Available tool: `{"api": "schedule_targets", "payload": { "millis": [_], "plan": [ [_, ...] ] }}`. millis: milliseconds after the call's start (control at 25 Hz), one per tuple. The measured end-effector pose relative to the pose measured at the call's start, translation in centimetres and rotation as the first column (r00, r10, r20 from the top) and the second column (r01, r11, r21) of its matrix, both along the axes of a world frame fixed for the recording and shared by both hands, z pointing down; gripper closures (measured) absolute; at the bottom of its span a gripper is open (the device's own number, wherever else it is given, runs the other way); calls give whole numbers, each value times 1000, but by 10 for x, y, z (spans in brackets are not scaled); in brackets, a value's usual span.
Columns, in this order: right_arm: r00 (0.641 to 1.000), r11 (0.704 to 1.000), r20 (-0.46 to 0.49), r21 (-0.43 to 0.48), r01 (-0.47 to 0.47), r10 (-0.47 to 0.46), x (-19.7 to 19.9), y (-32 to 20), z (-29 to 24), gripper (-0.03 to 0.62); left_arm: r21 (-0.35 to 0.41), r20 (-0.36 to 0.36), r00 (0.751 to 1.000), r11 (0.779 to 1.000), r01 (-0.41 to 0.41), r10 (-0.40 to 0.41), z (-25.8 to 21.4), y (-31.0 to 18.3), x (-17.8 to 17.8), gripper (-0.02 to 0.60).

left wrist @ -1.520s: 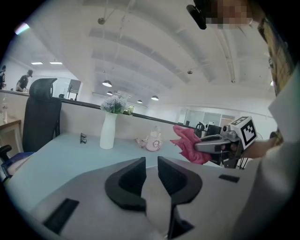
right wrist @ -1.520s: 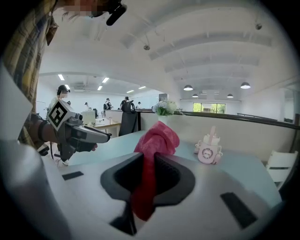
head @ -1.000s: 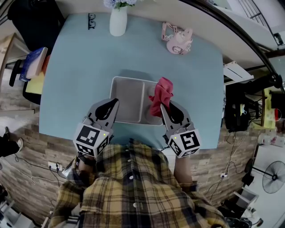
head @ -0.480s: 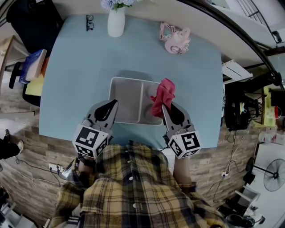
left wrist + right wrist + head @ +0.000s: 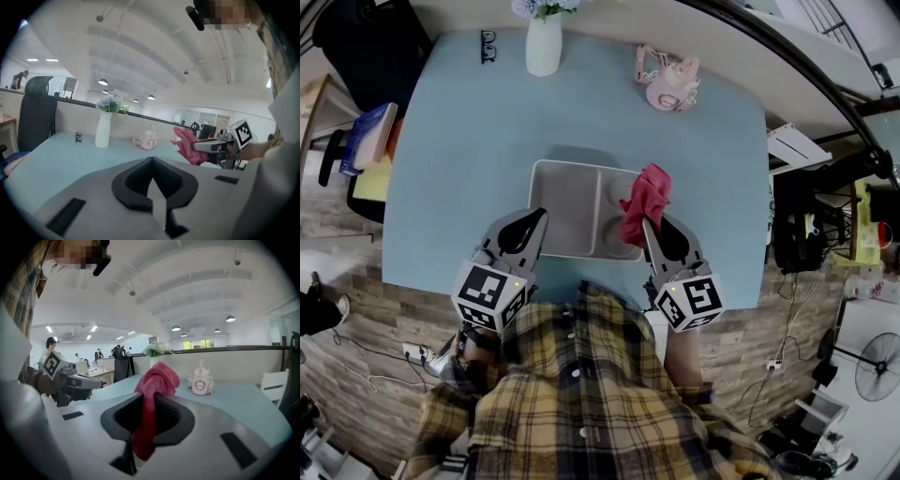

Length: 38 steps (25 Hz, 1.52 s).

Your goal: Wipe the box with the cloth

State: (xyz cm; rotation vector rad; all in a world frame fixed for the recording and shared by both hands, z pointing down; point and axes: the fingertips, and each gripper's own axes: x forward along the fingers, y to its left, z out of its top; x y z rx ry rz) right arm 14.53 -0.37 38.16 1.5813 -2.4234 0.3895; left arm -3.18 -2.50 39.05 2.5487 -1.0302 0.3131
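Observation:
A shallow grey two-compartment box (image 5: 572,220) lies on the light blue table in the head view. My right gripper (image 5: 647,223) is shut on a red cloth (image 5: 643,202), which bunches up over the box's right compartment and right rim. In the right gripper view the cloth (image 5: 153,385) is pinched between the jaws and hangs down past them. My left gripper (image 5: 540,214) is shut with nothing in it, its tip over the box's near left edge. In the left gripper view the right gripper (image 5: 202,146) holds the cloth (image 5: 188,145) up at the right.
A white vase with flowers (image 5: 543,45), black glasses (image 5: 488,44) and a pink bottle (image 5: 667,82) stand along the table's far side. An office chair (image 5: 366,42) and books (image 5: 367,131) are left of the table (image 5: 469,141). The person's plaid shirt fills the near foreground.
The cloth and right gripper have shifted slightly to the right over the box. The left gripper has stayed put.

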Motion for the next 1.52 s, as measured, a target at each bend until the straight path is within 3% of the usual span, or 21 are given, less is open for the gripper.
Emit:
{"api": "schedule_targets", "payload": {
  "millis": [1520],
  "plan": [
    [999, 1000, -28, -10, -18, 17, 0, 14, 2, 530, 14, 8, 1000, 1000, -6, 6, -3, 12, -3, 591]
  ]
}}
